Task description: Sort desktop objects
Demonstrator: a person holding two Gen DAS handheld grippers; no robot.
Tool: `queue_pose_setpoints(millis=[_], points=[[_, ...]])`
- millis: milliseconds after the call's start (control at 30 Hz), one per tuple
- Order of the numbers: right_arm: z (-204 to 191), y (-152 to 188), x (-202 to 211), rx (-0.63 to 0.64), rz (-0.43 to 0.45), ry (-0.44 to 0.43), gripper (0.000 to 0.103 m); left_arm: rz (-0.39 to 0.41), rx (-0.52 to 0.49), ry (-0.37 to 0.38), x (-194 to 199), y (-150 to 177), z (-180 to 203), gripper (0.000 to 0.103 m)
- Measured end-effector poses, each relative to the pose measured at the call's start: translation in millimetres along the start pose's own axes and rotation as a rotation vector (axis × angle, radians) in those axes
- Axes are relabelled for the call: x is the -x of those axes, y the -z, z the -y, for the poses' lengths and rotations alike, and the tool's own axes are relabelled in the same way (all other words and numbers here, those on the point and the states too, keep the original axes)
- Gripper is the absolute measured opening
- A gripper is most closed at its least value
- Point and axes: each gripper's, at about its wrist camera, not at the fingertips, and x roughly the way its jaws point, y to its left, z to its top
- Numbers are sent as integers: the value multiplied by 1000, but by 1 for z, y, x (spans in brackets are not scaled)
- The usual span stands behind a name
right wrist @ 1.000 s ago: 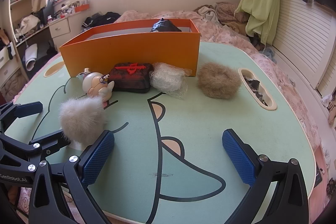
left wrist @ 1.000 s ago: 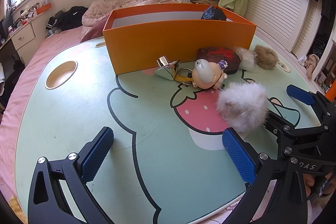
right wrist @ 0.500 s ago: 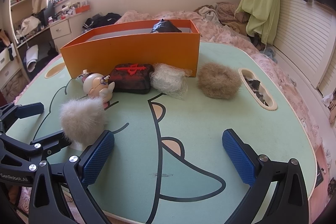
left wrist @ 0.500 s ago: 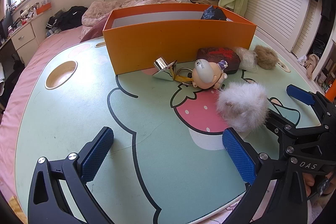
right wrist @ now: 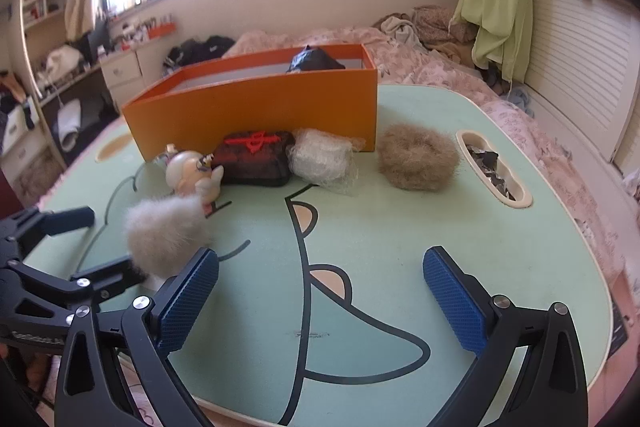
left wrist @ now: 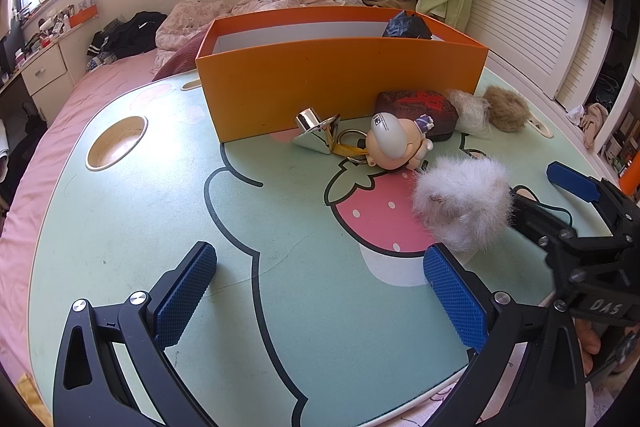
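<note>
An orange box (left wrist: 340, 75) (right wrist: 256, 107) stands at the back of the green cartoon table, with a black bag (left wrist: 406, 25) inside. In front of it lie a chrome piece (left wrist: 316, 135), a doll keychain (left wrist: 394, 145) (right wrist: 192, 175), a dark red pouch (left wrist: 416, 105) (right wrist: 256, 157), a clear-wrapped bundle (right wrist: 322, 159) and a brown fluffy ball (right wrist: 418, 157). A white fluffy pom (left wrist: 460, 203) (right wrist: 164, 235) sits between the two grippers. My left gripper (left wrist: 320, 287) is open over the bare table. My right gripper (right wrist: 320, 299) is open too, with nothing held.
The table has a round cup hole (left wrist: 116, 143) at the left and an oval slot (right wrist: 494, 167) with dark scraps at the right. A bed with heaped clothes surrounds the table. A hand shows under the right gripper's handle.
Hardly anything differs. The right wrist view has shifted slightly, and both grippers stay open in the same spots near the front edge.
</note>
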Motion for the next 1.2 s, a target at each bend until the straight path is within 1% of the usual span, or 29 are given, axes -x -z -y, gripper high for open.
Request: queue_pose_setpoints(millis=[133,200,333,367,400,467,533,600,633,700,800,833,867,900,933,1033,1100,1167,1200], points=[[23,0,11,-124,69,-79,102,1,0,0,0,0,0,103],[29,-3,15,-161,93,-106,102,1,0,0,0,1,0,103],[20,-15,21,-140,130,-151,100,0,0,0,0,0,0,103],[16,-20,20,-134,123,-171,98,1,0,0,0,0,0,103],[13,-23,18,-132,108,-194,95,1,0,0,0,0,0,103],[6,-30,7,-145,49,-277,90,1,0,0,0,0,0,103],[0,-34,-6,-158,-19,-345,79,1,0,0,0,0,0,103],[-5,-33,-14,-144,-64,-358,73,0,0,0,0,0,0,103],[-8,-31,-16,-131,-81,-368,72,0,0,0,0,0,1,103],[-13,-29,-15,-105,-77,-383,72,1,0,-1,0,0,1,103],[-28,-30,-14,-22,-73,-370,70,1,0,-1,1,-3,1,103],[-35,-28,-16,8,-80,-363,59,1,0,-1,1,-3,1,103],[-39,-27,-19,30,-96,-349,52,0,-3,-2,1,-3,1,103],[-42,-25,-21,47,-95,-338,43,2,-3,-2,1,-3,2,103],[-43,-24,-23,45,-99,-346,32,2,-3,-1,2,-4,2,103],[-37,-21,-25,22,-97,-362,29,2,-3,-1,2,-5,2,103],[-31,-18,-22,-8,-82,-366,29,2,-3,0,2,-6,2,103],[-18,-15,-16,-63,-43,-384,29,2,-3,-1,2,-6,2,103],[-10,-13,-10,-103,-5,-390,29,3,-3,-2,2,-6,2,103]])
